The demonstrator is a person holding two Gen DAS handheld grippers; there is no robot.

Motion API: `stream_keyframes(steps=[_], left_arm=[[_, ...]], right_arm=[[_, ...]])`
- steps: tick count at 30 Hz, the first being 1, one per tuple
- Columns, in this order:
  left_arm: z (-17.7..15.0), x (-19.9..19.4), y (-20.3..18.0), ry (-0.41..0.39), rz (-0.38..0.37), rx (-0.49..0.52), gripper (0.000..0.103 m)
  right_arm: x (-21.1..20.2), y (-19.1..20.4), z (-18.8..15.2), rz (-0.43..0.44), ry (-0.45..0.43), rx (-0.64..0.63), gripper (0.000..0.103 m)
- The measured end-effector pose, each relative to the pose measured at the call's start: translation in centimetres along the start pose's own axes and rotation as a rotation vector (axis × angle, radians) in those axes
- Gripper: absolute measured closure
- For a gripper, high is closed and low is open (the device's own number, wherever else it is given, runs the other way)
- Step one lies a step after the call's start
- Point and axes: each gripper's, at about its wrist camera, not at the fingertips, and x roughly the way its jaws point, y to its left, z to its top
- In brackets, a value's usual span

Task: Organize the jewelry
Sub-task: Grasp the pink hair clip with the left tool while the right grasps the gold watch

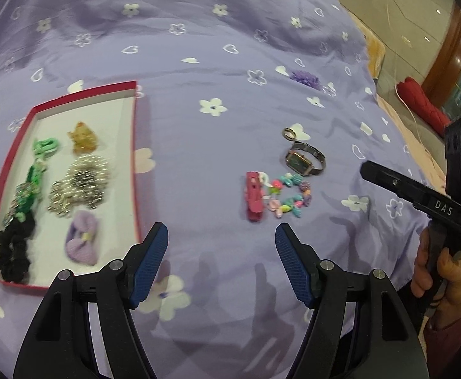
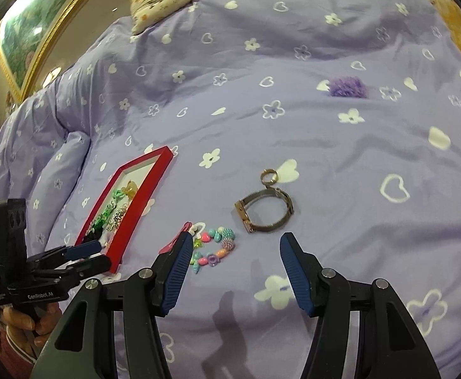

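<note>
Both tools hover spread wide over the purple bedspread (image 2: 325, 164), holding nothing. The left gripper (image 1: 221, 240) hangs just right of the red box (image 1: 135, 164), which holds hair ties and clips. Ahead of it lie the pink clip (image 1: 254, 196) and bead bracelet (image 1: 289, 197), touching. The right gripper (image 2: 235, 249) sits just short of the watch (image 2: 265, 214) and what may be a ring (image 2: 268, 177).

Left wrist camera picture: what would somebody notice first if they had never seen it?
Probably the red box on the left of the purple flowered bedspread, filled with hair accessories like a purple bow and a pearl piece. Next, the colorful bead bracelet beside a pink hair clip, with a wristwatch and ring just beyond.
</note>
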Motion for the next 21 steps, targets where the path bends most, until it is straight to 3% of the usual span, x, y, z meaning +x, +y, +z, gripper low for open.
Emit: stream_keyframes(steps=[9,12,15,18,20,21], left_arm=[[1.0,3.0,-2.2,0.044,-0.004,0.075,0.033],[1.4,4.3,-2.4,0.062,-0.004,0.087,0.034],[1.7,5.4,-2.5,0.076,-0.010,0.092,0.041],[2.1,6.7,-2.3,0.097,-0.011,0.095,0.055],[2.2,7.4,-2.2,0.109,-0.015,0.094,0.069],[2.2,7.7,-2.2,0.110,-0.015,0.097,0.070]], right_arm=[[3.1,0.3,1.2,0.020,0.060,-0.077,0.046],[4.5,0.1,1.5,0.016,0.087,-0.084,0.052],[5.7,-0.2,1.7,0.007,0.111,-0.091,0.059],[6.5,-0.5,1.9,0.004,0.120,-0.096,0.063],[7.1,-0.7,2.1,0.004,0.129,-0.097,0.069],[7.4,-0.6,2.2,0.005,0.133,-0.100,0.070]])
